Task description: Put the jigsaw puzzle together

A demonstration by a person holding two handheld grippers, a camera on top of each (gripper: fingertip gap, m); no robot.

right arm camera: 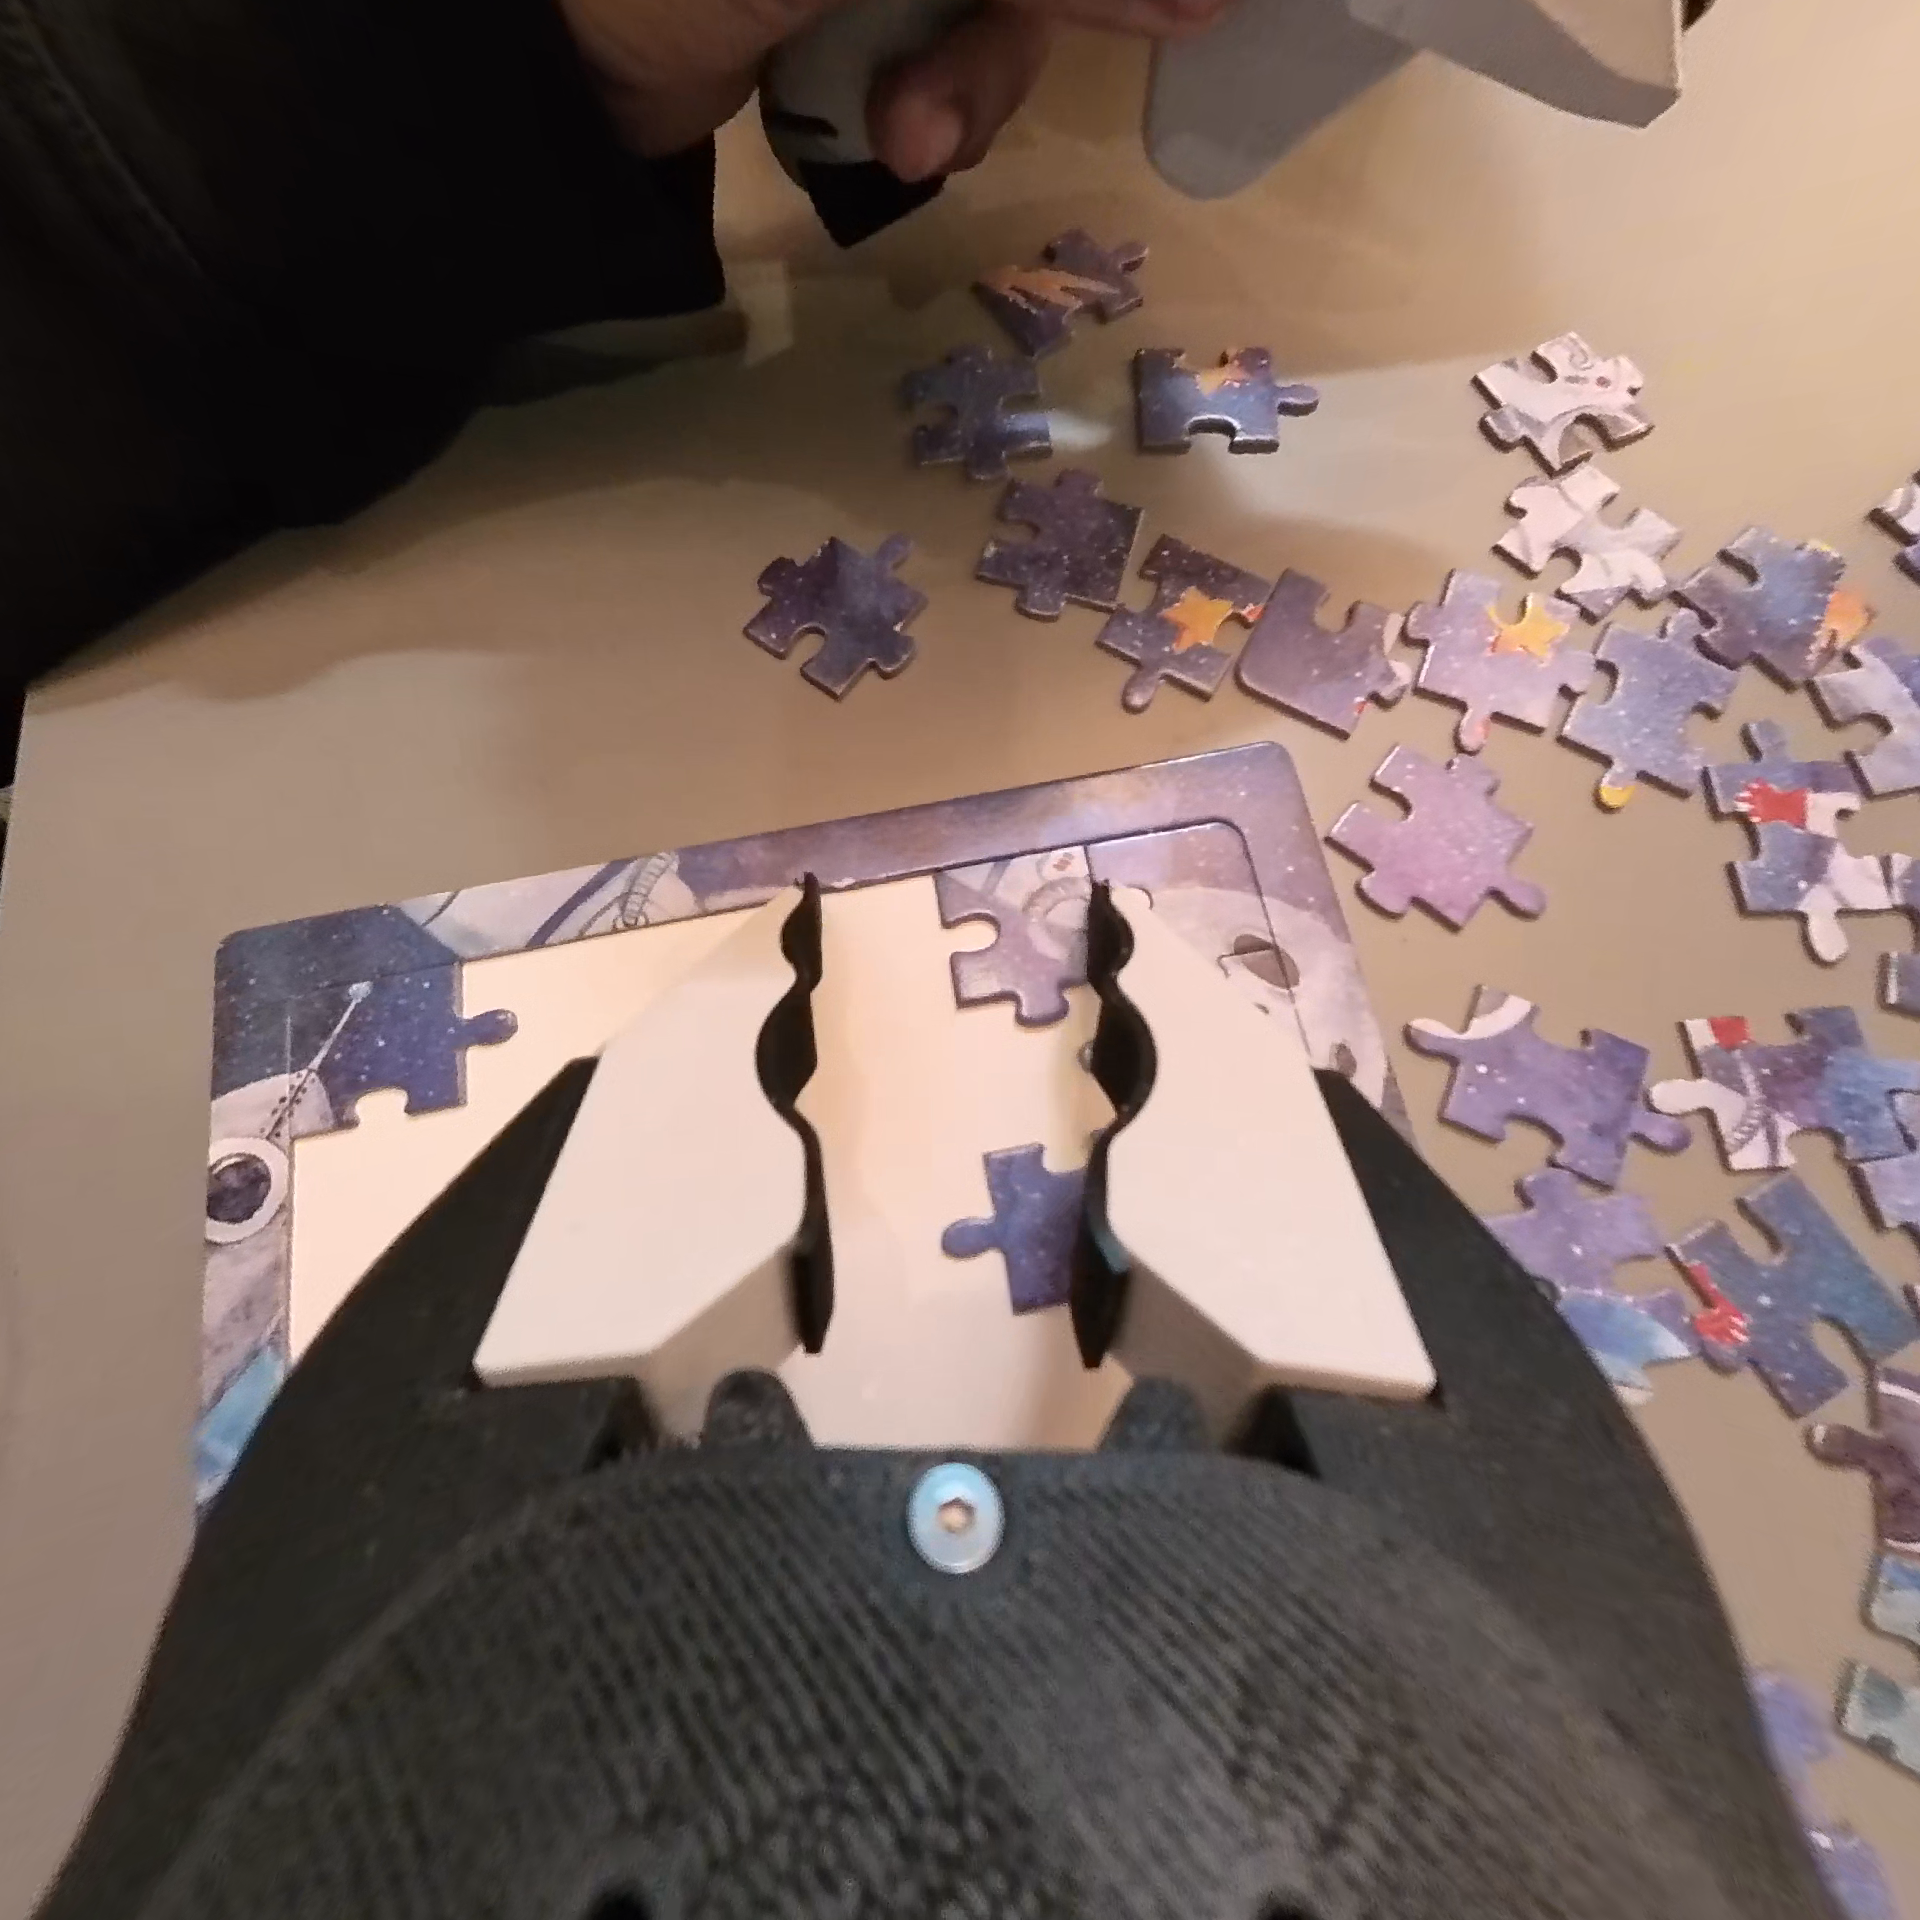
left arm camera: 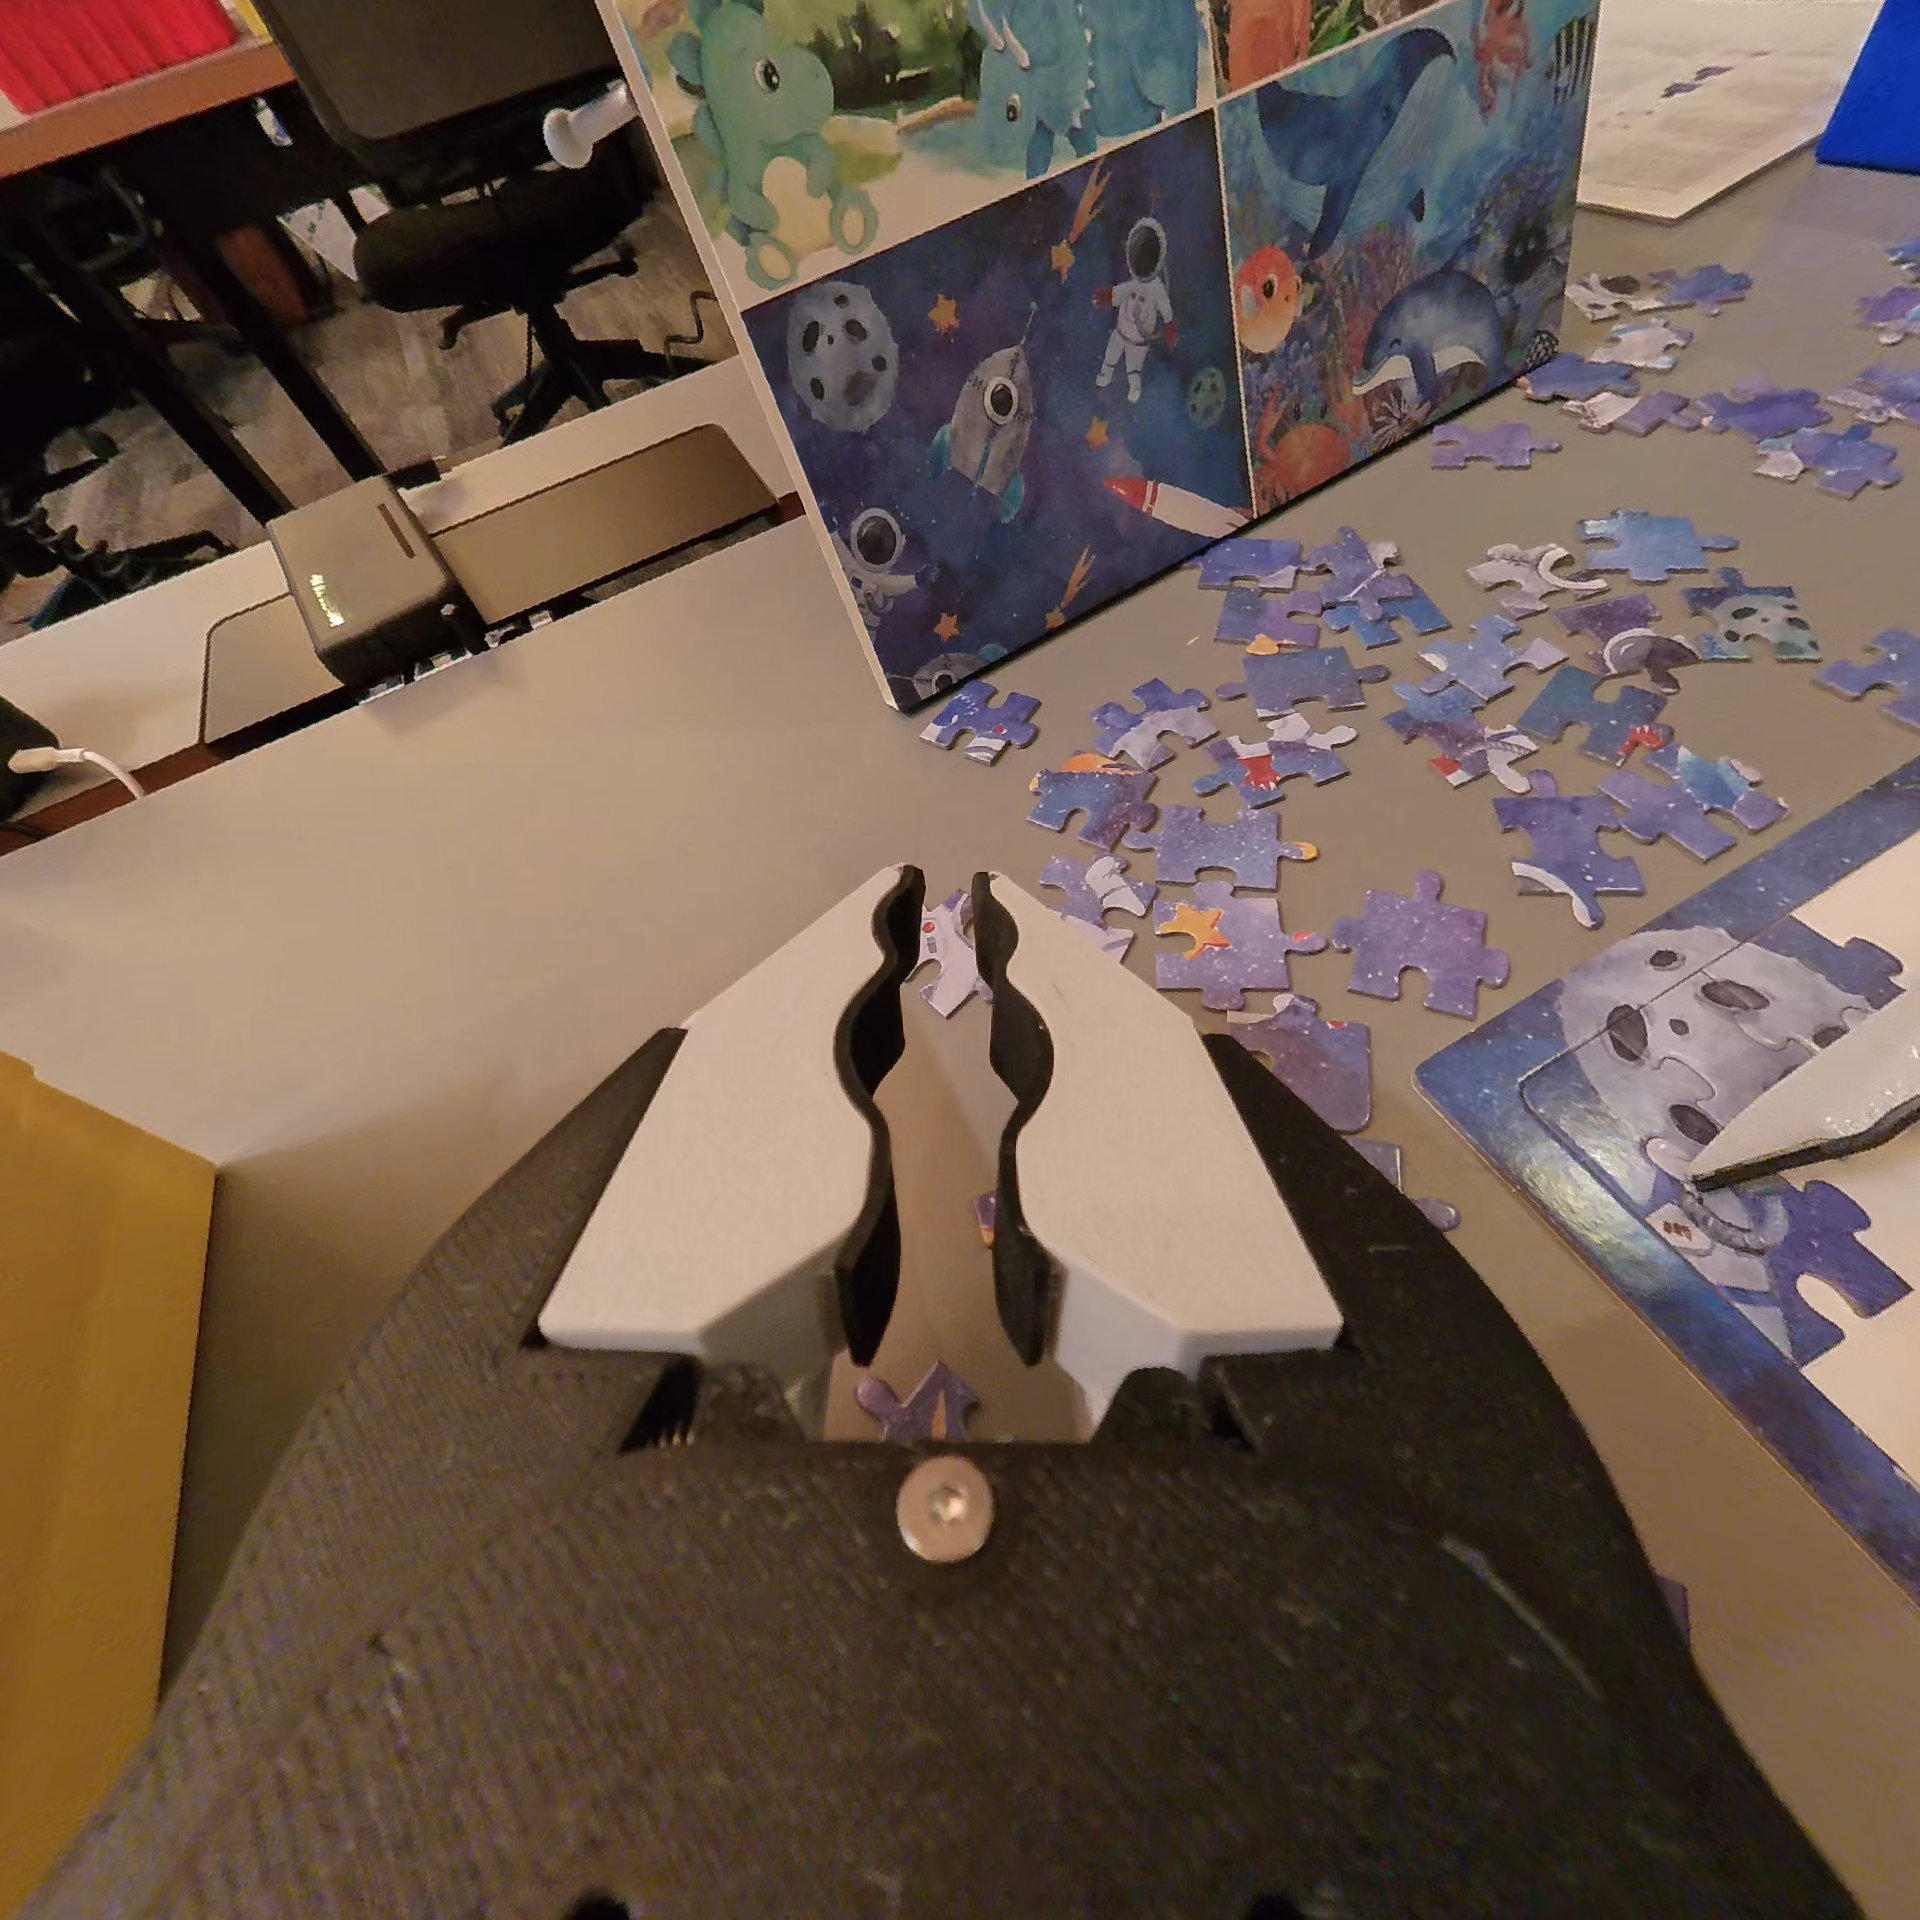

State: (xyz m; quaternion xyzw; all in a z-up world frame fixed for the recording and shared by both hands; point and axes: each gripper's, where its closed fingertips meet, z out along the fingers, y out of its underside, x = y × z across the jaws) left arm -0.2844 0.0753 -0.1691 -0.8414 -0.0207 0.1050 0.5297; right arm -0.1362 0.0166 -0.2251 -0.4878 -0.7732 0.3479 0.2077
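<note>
My left gripper [left arm camera: 948, 883] hangs over the grey table [left arm camera: 520, 935] at the near edge of a scatter of purple-blue puzzle pieces [left arm camera: 1455, 675]. Its jaws stand a narrow slit apart and grip nothing. A white-and-lavender piece [left arm camera: 940, 951] seen through the slit lies on the table below. My right gripper [right arm camera: 951, 894] is wide open and empty above the puzzle frame board [right arm camera: 1039, 800]. Its right fingertip [right arm camera: 1101, 904] is at a piece [right arm camera: 1013, 945] set in the board's top edge. In the left wrist view a right finger [left arm camera: 1766, 1143] points at that board [left arm camera: 1507, 1049].
An upright picture box [left arm camera: 1039, 416] stands behind the pieces. Loose pieces [right arm camera: 1662, 675] lie right of the board. A hand [right arm camera: 914, 104] holds the left gripper [right arm camera: 1216, 135]. A yellow object [left arm camera: 83, 1351] is at the near left. An office chair [left arm camera: 499, 239] stands beyond the table.
</note>
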